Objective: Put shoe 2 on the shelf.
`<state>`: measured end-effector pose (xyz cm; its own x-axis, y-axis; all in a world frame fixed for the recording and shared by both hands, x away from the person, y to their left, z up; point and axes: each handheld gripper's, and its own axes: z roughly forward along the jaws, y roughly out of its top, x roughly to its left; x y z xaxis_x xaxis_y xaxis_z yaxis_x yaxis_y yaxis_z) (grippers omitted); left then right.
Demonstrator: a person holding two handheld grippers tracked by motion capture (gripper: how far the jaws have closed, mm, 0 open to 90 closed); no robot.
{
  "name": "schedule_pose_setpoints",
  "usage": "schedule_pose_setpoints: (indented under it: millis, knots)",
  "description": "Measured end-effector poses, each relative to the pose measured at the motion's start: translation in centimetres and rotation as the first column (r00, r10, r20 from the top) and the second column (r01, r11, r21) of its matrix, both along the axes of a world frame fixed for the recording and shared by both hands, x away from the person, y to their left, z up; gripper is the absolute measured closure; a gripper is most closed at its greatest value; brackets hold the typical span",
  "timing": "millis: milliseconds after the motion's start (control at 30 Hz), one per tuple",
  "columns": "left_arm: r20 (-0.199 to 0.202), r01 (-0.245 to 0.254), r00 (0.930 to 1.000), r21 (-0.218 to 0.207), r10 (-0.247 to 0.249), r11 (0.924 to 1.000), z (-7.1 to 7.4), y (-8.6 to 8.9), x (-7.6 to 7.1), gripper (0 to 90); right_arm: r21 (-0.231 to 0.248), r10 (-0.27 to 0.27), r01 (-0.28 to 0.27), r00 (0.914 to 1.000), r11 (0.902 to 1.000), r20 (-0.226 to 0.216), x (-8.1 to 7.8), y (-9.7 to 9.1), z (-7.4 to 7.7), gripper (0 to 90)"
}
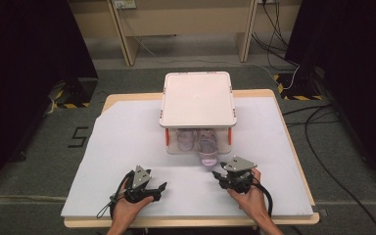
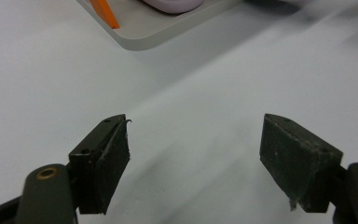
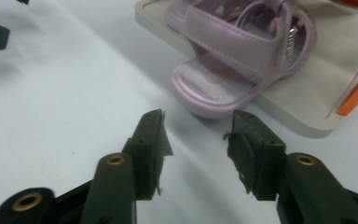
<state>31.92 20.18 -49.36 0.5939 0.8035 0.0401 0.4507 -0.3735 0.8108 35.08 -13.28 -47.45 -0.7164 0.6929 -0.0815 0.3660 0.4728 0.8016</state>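
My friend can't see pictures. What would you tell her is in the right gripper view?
A small pink sandal pokes its toe out over the edge of a shallow white tray onto the white table. The right gripper points at the toe with its two black jaws apart, holding nothing.

Even overhead light brightens the white table; dark curtains flank it, gripper views soften toward their far edges.

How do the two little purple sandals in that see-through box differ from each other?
The right sandal pokes its toe out past the box front onto the white table, close to the right gripper; the left sandal sits wholly inside. The right one shows plainly, the left only dimly through the plastic. Both look pale purple.
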Motion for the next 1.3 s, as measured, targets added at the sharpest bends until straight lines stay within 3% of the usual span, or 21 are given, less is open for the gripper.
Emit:
schedule_pose_setpoints:
  millis: [267,567,600,800,1167,1300]
  knots:
    - [-0.001,-0.001,1.0000,-0.001,0.001,1.0000,-0.1,0.0,0.0,23.6,-0.051,-0.021,0.022,0.9994,0.9985,0.026,1.0,1.3,-1.3,59.2]
    - [-0.001,0.000,1.0000,0.004,0.000,1.0000,-0.1,0.0,0.1,23.6,-0.058,-0.065,0.069,0.9952,0.9959,0.074,2.1,2.3,-1.5,60.4]
    - [-0.001,0.001,1.0000,0.003,-0.001,1.0000,-0.1,0.0,0.1,23.6,-0.035,-0.087,0.090,0.9941,0.9954,0.064,2.8,2.5,-1.6,60.4]
    - [-0.002,0.000,1.0000,0.001,0.000,1.0000,-0.1,0.0,0.1,23.6,-0.011,-0.124,0.125,0.9896,0.9921,0.074,4.7,2.9,-1.5,60.2]
    - [-0.003,0.000,1.0000,0.001,0.000,1.0000,-0.1,0.1,0.0,23.6,0.004,-0.173,0.173,0.9815,0.9849,0.083,7.0,3.7,-1.4,58.5]
    - [-0.002,-0.001,1.0000,-0.001,0.001,1.0000,-0.1,0.1,0.0,23.6,0.005,-0.177,0.177,0.9805,0.9842,0.085,7.2,3.7,-1.3,54.6]
